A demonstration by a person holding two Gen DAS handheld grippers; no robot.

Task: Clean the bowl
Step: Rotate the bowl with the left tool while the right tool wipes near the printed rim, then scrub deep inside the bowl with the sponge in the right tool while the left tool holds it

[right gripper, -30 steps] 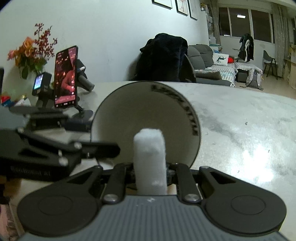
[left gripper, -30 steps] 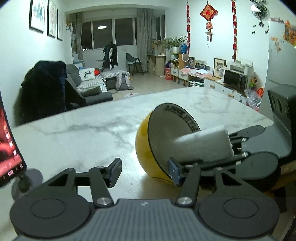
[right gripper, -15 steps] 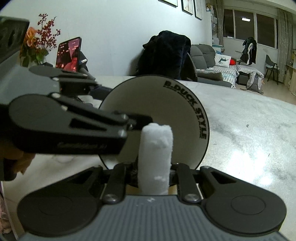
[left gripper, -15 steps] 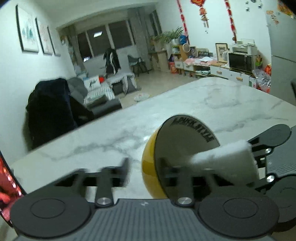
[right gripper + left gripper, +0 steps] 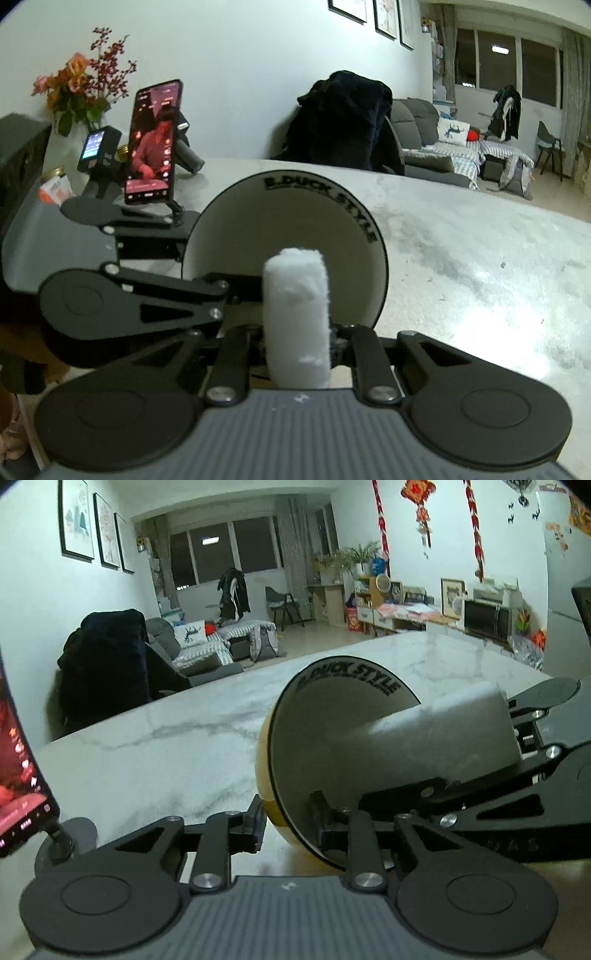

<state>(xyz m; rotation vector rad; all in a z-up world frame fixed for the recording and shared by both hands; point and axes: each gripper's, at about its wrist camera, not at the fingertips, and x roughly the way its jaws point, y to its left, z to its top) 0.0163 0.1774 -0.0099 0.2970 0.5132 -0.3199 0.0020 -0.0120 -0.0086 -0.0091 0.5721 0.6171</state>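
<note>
Yellow bowl (image 5: pixel 332 746) rim clamped by left gripper (image 5: pixel 286 821); right gripper (image 5: pixel 295 343) pinches sponge (image 5: pixel 295 314); marble table (image 5: pixel 480 266) bare beyond.

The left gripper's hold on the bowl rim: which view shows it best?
The left wrist view. There the left gripper has one finger outside the yellow wall and one inside the bowl, straddling the rim. The right wrist view shows the gripper from the side, its fingertips hidden behind the bowl and the white sponge.

phone on stand (image 5: pixel 153 142) | flowers (image 5: pixel 83 90) | marble table (image 5: pixel 480 258) | sofa (image 5: pixel 207 653)
</note>
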